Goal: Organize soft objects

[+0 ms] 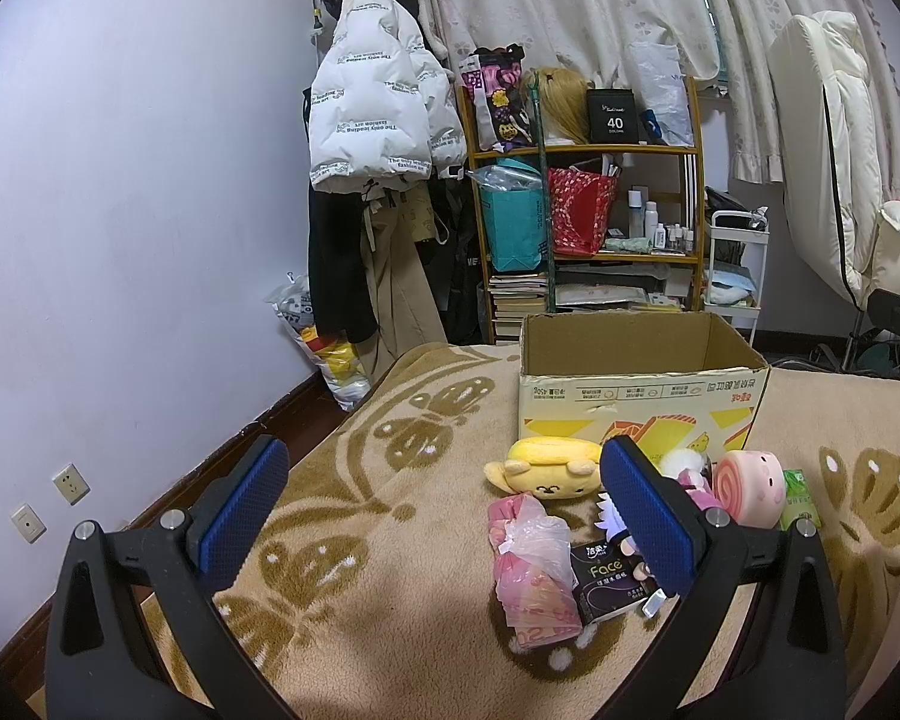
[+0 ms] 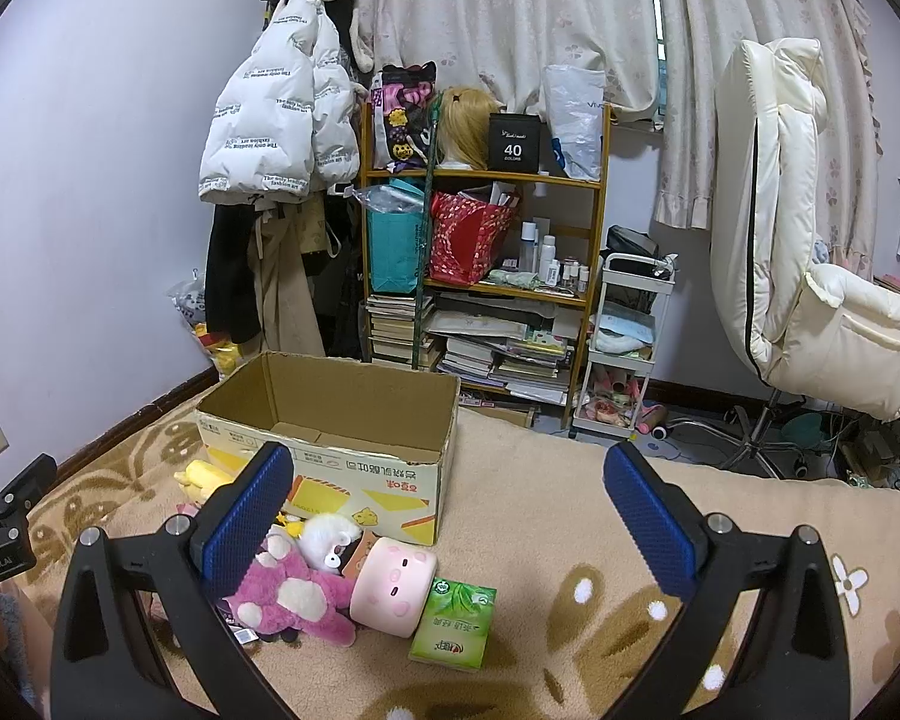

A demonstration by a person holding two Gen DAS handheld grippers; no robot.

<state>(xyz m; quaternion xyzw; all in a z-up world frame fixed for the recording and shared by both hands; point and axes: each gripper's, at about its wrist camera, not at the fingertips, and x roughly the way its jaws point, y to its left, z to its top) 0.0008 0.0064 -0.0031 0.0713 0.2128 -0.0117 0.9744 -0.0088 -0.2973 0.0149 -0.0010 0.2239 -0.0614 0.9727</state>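
Note:
An open cardboard box [image 1: 642,396] [image 2: 330,450] stands on the beige patterned blanket [image 1: 390,540]. In front of it lie a yellow plush [image 1: 546,468] [image 2: 201,477], a pink roll-shaped pig plush [image 1: 750,486] [image 2: 396,585], a magenta bear plush [image 2: 294,597], a white fluffy toy [image 2: 330,534], a pink plastic-wrapped pack [image 1: 534,570], a black tissue pack [image 1: 609,582] and a green tissue pack [image 2: 455,624] [image 1: 799,495]. My left gripper [image 1: 444,504] hovers open, left of the pile. My right gripper [image 2: 447,510] hangs open above the pile's right side, holding nothing.
Beyond the bed's far edge stand a wooden shelf [image 2: 486,180] packed with bags, bottles and books, a white cart [image 2: 624,354], hanging coats [image 1: 366,102] and a cream chair [image 2: 810,276]. The blanket right of the box [image 2: 630,510] is bare.

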